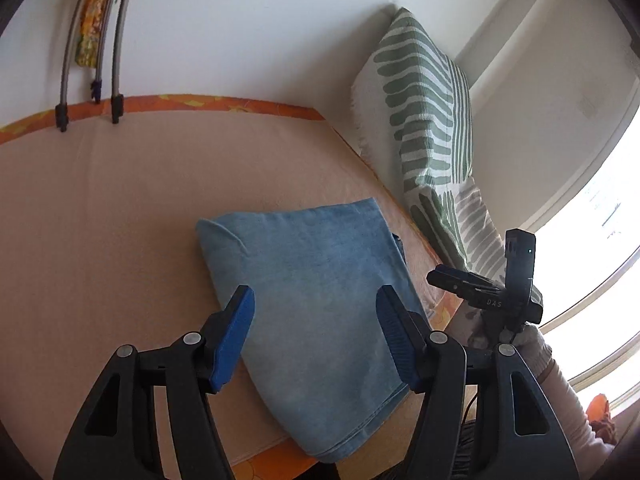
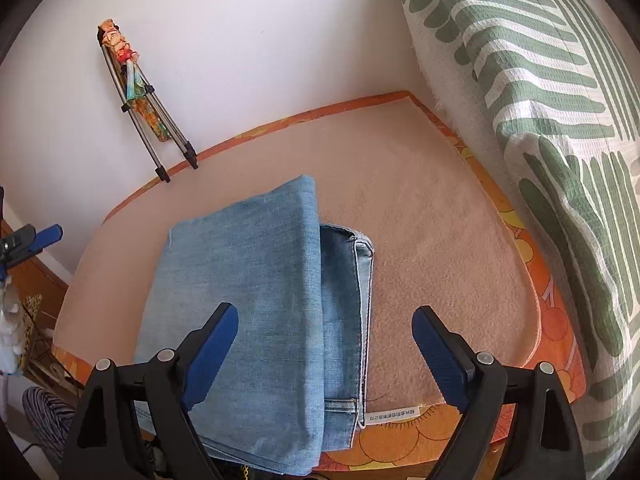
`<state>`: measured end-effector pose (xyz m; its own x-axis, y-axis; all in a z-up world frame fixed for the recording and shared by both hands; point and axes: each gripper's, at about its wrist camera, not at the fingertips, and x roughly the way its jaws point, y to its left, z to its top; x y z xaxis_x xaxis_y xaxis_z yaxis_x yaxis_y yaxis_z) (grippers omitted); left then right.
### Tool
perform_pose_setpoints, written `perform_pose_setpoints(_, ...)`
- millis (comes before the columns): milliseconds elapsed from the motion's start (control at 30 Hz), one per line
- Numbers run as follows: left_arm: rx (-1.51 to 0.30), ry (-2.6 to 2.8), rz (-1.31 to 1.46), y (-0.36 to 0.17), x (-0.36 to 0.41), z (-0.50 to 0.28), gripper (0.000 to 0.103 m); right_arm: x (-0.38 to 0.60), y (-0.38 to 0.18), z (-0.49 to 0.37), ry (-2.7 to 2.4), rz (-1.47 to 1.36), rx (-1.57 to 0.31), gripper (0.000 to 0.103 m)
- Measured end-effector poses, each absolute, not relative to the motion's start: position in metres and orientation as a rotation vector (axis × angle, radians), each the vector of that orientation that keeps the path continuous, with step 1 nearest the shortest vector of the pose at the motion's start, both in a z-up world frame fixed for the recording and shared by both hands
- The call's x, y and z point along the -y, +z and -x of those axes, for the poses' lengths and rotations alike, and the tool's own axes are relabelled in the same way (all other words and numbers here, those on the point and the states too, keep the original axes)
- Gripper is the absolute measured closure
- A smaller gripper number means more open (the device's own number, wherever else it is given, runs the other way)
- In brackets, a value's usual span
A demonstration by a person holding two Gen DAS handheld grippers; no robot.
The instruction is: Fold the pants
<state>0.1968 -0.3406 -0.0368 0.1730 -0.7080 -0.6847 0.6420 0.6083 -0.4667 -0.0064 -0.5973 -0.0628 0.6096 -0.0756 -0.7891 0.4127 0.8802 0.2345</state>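
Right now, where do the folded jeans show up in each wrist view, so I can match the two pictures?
Left wrist: the folded jeans lie lower centre, running under the open left gripper, not held.
Right wrist: the folded jeans lie centre-left, partly under the open right gripper, not held.
Shared landmark: the green-striped cushion, at the right in both views.

A peach fleece-covered mattress with orange floral edging (image 2: 432, 216) carries everything. Folded light-blue denim pants (image 2: 256, 300) lie on it, near the green-striped white cushion (image 2: 560, 128).
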Motion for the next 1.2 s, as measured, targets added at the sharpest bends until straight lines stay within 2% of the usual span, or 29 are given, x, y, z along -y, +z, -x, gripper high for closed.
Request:
perform_pose_setpoints(100, -1.053, -0.893, 0.094, -0.077, 0.346, -0.205, 0.040, 0.610, -0.088, -0.008, -0.265, -0.463, -0.883, 0.010)
perform_pose_setpoints(300, -1.085, -0.841, 0.081, -0.114, 0.357, -0.230, 0.040, 0.628, -0.110, -0.035, -0.186, -0.480, -0.911, 0.009)
perform_pose_setpoints(500, -1.109, -0.862, 0.123, -0.131, 0.365, -0.241, 0.040, 0.628, -0.127, -0.056, -0.087, -0.473, -0.962, 0.007)
perform_pose_setpoints(667, -1.060, -0.873, 0.149, -0.132, 0.366, -0.239, 0.039, 0.616, -0.129, -0.063, -0.090, -0.413, -0.917, 0.005)
perform_pose_setpoints(733, -1.046, -0.882, 0.157, -0.133, 0.366, -0.238, 0.039, 0.613, -0.129, -0.063, -0.076, -0.414, -0.915, 0.013)
perform_pose_setpoints(867, -1.024, -0.889, 0.194, -0.135, 0.365, -0.237, 0.044, 0.611, -0.129, -0.065, -0.035, -0.463, -0.931, 0.039)
perform_pose_setpoints(933, -1.038, -0.878, 0.230, -0.138, 0.366, -0.239, 0.057, 0.608, -0.129, -0.066, -0.044, -0.478, -0.931, 0.050)
perform_pose_setpoints(967, -1.041, -0.869, 0.250, -0.139, 0.364, -0.240, 0.063, 0.606, -0.128, -0.066, -0.047, -0.480, -0.928, 0.058)
perform_pose_setpoints(1033, -1.035, -0.867, 0.276, -0.137, 0.362, -0.239, 0.072, 0.600, -0.123, -0.067, -0.082, -0.464, -0.928, 0.066)
perform_pose_setpoints(1100, -1.002, -0.866, 0.250, -0.132, 0.362, -0.234, 0.077, 0.594, -0.117, -0.066, -0.121, -0.443, -0.923, 0.076)
perform_pose_setpoints(1133, -0.989, -0.870, 0.247, -0.130, 0.361, -0.232, 0.082, 0.592, -0.114, -0.066, -0.137, -0.440, -0.920, 0.077)
perform_pose_setpoints(1200, -0.969, -0.877, 0.245, -0.124, 0.361, -0.229, 0.084, 0.587, -0.108, -0.064, -0.160, -0.434, -0.909, 0.081)
